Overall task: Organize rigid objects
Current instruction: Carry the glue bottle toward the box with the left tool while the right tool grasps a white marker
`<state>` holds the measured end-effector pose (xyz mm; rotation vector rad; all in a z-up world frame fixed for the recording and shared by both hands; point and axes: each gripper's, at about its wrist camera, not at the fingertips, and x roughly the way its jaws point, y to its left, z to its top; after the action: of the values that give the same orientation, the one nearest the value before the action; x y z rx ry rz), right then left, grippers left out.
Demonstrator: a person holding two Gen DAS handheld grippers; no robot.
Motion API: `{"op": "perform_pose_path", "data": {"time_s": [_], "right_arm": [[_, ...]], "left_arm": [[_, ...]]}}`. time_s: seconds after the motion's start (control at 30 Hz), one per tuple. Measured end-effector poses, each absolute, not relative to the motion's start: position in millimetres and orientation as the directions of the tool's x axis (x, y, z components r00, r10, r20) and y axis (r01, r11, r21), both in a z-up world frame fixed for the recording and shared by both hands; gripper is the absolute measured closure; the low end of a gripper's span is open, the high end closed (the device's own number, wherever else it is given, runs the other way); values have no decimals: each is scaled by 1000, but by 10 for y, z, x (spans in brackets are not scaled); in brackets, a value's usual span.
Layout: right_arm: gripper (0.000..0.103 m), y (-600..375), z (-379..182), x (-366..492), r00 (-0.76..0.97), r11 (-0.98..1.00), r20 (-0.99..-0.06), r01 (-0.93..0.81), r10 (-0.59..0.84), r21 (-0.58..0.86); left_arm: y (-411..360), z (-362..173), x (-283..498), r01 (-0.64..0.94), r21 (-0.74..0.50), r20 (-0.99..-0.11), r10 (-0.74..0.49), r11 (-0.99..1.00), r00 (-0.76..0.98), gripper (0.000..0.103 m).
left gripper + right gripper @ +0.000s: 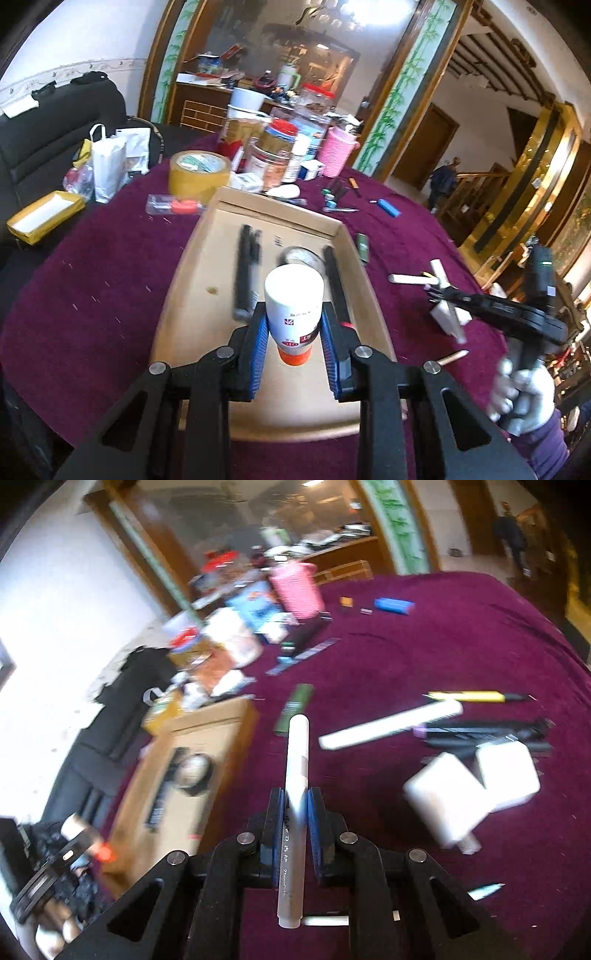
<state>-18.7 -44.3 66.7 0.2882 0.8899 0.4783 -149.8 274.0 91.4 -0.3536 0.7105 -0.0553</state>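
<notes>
My left gripper point(294, 325) is shut on a white glue bottle point(294, 299) with an orange cap, held above the cardboard tray point(207, 254). The tray holds black pens point(243, 273) and a roll of tape point(303, 256). My right gripper point(295, 805) is shut on a white marker point(295, 775) above the purple tablecloth, right of the tray point(218, 716). The right gripper also shows in the left wrist view point(443, 291), with the marker in it.
On the purple cloth lie a white tube point(391, 723), a yellow pen point(469, 696), black pens point(480, 734), white blocks point(469, 790), a green lighter point(295, 709) and a blue lighter point(393, 605). Jars, a pink basket point(338, 151) and a tape roll point(199, 173) crowd the far side.
</notes>
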Motion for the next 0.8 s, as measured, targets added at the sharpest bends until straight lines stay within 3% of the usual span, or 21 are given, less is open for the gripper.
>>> {"op": "perform_pose_path", "data": {"time_s": [0.2,0.47,0.7,0.8], "right_arm": [[89,245,741,-192,419,777,-657,-395,627,490],[88,1179,489,-54,215,695,-691,-460,690,552],[88,1649,181,237,140,728,-762,-443,633,523],[88,1675,162,381,178,759,-780,-438,599,483]], "left_arm": [[2947,872,-942,-122,-224,-716,-79,967,693,77],[3106,491,-268,-164,-199,-831,-78,966,551,77],[3209,450,-50,-182,-239,-825,-100,954,556,75],[3235,538,-136,-170,-266,-794,-116,949,597,66]]}}
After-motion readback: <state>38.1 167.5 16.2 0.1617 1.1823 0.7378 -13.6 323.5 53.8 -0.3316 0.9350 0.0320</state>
